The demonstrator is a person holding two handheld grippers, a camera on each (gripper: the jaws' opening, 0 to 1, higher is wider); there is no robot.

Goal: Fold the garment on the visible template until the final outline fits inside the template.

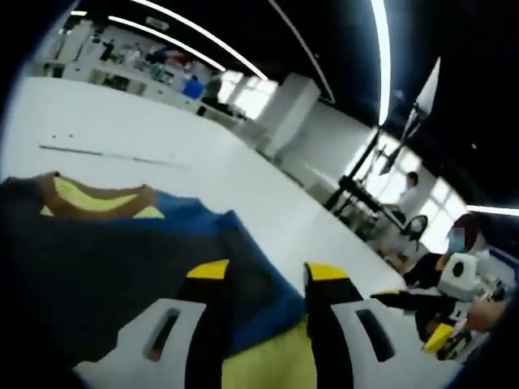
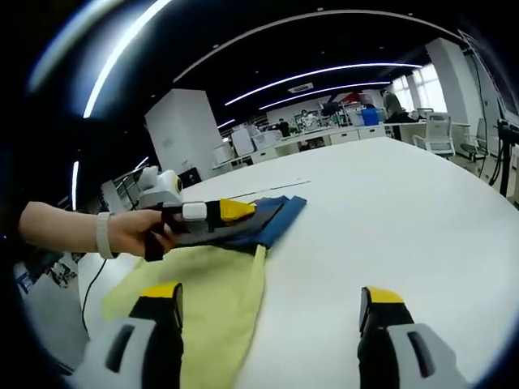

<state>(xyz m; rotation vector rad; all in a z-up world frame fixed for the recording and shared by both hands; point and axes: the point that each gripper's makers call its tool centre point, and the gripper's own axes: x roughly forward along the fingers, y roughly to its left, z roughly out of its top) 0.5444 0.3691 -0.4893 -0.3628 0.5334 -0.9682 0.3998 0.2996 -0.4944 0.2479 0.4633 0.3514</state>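
Note:
The garment (image 1: 122, 243) is dark grey and blue with a yellow inside and a brown collar, and it lies on the white table (image 1: 268, 194). My left gripper (image 1: 267, 271) reaches over it with its jaws partly apart and blue and yellow fabric between them. In the right gripper view the left gripper (image 2: 231, 211), held by a hand (image 2: 130, 231), rests on the folded blue part of the garment (image 2: 219, 284). My right gripper (image 2: 272, 300) is wide open above the table, its left jaw over the yellow fabric. A thin dark line (image 1: 105, 154) marks the tabletop beyond the collar.
The right gripper (image 1: 442, 312) shows at the right edge of the left gripper view, near the table's rim. People (image 1: 409, 190) sit at desks beyond. A white column (image 2: 182, 121) and a chair (image 2: 438, 130) stand past the bare table (image 2: 389, 211).

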